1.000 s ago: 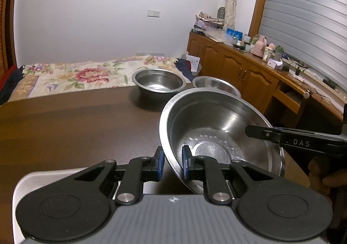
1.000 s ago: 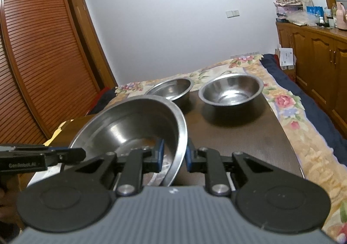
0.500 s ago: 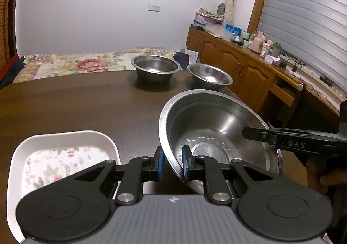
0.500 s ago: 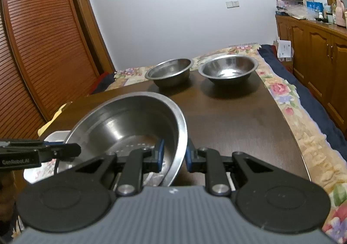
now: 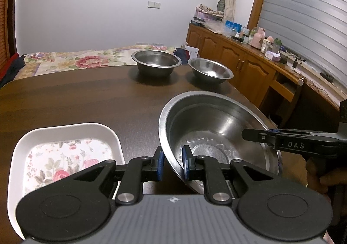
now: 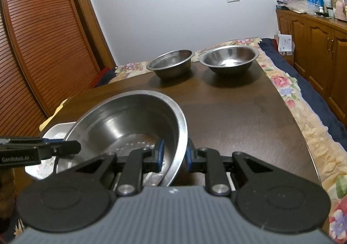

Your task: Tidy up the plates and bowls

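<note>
Above a dark wooden table (image 5: 76,96), a large steel bowl (image 5: 216,126) hangs tilted beside a white floral plate (image 5: 65,152), its rim clamped on opposite sides between the fingers of the left gripper (image 5: 172,163) and right gripper (image 6: 173,152).

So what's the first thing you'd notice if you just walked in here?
The big steel bowl, near the table's front edge, with the left gripper and right gripper each clamped on opposite sides of its rim. Two smaller bowls sit side by side at the table's far end. A white flowered tray lies left of the big bowl.
</note>
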`<state>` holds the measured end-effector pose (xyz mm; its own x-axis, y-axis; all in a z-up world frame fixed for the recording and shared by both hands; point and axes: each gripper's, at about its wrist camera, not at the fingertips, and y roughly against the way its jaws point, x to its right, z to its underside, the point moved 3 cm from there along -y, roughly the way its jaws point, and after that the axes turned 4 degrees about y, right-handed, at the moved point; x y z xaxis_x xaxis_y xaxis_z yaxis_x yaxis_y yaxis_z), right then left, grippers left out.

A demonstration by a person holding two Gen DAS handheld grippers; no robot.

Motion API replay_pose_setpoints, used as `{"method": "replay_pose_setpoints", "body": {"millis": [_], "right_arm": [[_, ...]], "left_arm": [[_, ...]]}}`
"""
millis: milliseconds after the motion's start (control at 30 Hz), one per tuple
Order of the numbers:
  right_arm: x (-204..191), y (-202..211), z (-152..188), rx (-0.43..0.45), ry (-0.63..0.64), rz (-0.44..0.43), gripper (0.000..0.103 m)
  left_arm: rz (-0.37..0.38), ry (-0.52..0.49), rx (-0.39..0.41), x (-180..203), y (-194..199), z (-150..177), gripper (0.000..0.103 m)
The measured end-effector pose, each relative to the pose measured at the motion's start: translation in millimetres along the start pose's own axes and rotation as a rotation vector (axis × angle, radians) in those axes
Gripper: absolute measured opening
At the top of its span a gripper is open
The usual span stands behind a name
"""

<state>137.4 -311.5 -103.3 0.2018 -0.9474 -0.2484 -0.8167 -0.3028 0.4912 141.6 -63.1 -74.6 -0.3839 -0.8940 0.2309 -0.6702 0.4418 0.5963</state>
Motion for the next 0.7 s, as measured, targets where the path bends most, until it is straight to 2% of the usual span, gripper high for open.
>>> {"method": "replay_pose_setpoints", "body": {"millis": [500,700], "right_arm": [[-3.7,-5.2,1.4,0.002,0.007,-0.004,0.022],[-2.8,-1.1,-1.5,0.011,0.011,0.001,0.023]], "left_arm": [[-0.002,0.016,-0.005,-5.6,-3.4,5.7,0.022],[-0.004,0.023,0.016,-7.9,0.6,4.6,0.021]]}}
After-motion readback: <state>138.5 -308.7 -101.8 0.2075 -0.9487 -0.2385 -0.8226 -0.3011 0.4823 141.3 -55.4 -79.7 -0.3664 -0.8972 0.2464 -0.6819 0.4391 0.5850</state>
